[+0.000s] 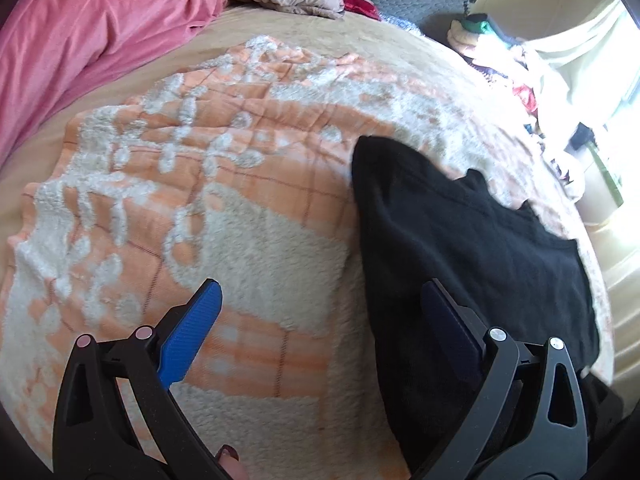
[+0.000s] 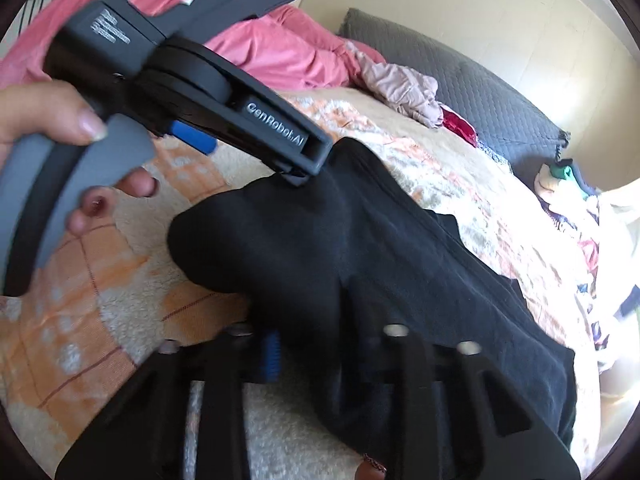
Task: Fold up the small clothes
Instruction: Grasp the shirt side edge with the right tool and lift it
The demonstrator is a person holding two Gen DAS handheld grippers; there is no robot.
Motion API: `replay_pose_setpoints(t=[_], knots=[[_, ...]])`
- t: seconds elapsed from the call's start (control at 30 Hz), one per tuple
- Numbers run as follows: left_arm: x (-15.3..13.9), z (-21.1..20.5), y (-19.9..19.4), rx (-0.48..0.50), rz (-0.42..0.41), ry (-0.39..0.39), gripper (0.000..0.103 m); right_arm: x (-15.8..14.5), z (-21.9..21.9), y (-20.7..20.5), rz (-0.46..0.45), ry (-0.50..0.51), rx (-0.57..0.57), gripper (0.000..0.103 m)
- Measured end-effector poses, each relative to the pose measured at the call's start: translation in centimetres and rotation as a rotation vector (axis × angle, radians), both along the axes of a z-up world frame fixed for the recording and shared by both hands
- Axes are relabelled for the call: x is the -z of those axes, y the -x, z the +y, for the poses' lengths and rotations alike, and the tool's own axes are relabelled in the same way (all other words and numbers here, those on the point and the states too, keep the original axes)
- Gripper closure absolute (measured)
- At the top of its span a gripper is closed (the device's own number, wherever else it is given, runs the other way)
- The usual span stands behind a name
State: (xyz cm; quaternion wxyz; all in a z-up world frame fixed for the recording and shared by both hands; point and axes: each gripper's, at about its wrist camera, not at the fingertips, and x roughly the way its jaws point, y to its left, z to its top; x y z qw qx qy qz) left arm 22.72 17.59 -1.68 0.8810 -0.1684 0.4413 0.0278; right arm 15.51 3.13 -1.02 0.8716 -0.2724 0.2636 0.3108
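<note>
Black garment [image 1: 472,248] spread on the patterned blanket [image 1: 208,184] over the bed. Left claw [image 1: 320,320] gaping wide, one finger on the cloth's edge, clamping nothing. Right claw [image 2: 316,356] nipped narrow on a raised black fold.

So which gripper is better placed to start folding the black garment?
Right, probably: the right gripper looks closed on the black fabric garment, while the left gripper is open, only straddling its edge.

"GenRobot.AI" on the left gripper [image 2: 308,174], small label unreadable
</note>
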Motion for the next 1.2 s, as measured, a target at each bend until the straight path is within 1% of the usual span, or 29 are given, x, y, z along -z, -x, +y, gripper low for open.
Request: replay_pose_setpoints(t=[0.1,0.23,0.3,0.37,0.43,0.47,0.5,0.53,0.6,0.7,0.87,1.0,1.1,1.2], knots=[[-0.1,-0.8,-0.8,0.037,-0.018,0.071,0.010,-0.6,-1.2,0.3,0.000,-0.053,0.008,0.084],[0.0,-2.2,-1.9,0.087,-0.018,0.181,0.010,-1.1,-2.0,0.7,-0.012,-0.075,0.003,0.084],[0.1,-3.2,-2.3,0.112,-0.009,0.202,0.010,-1.4,-2.6,0.7,-0.002,-0.107,0.012,0.084],[0.0,-4.1,-2.3,0.130,-0.010,0.212,0.010,-1.8,-3.4,0.4,0.035,-0.158,0.022,0.084],[-0.1,-5.0,-2.2,0.145,-0.012,0.237,0.023,-2.1,-4.1,0.5,0.047,-0.191,0.034,0.085],[-0.2,-5.4,-2.2,0.155,-0.012,0.247,0.039,-2.3,-4.4,0.7,0.041,-0.201,0.037,0.085],[-0.4,-5.9,-2.2,0.168,-0.015,0.258,0.051,-2.4,-4.6,0.8,0.036,-0.205,0.040,0.085],[-0.7,-6.5,-2.3,0.180,-0.016,0.258,0.057,-2.6,-5.0,1.0,0.031,-0.208,0.047,0.085],[-1.8,-7.9,-2.2,0.201,-0.018,0.222,0.067,-2.7,-5.6,1.3,0.023,-0.213,0.064,0.085],[-3.5,-9.6,-2.3,0.225,-0.032,0.201,0.074,-3.5,-7.0,1.7,0.009,-0.247,0.102,0.085],[-6.1,-13.0,-2.4,0.269,-0.057,0.140,0.078,-4.9,-10.1,2.1,0.011,-0.326,0.162,0.086],[-7.6,-15.7,-2.9,0.302,-0.062,0.114,0.080,-5.6,-12.4,2.4,0.006,-0.367,0.203,0.086],[-8.5,-17.8,-3.2,0.320,-0.064,0.097,0.080,-6.3,-14.2,2.3,0.019,-0.405,0.236,0.086],[-8.7,-19.7,-3.7,0.338,-0.061,0.095,0.080,-6.6,-16.1,2.3,0.029,-0.427,0.275,0.086]])
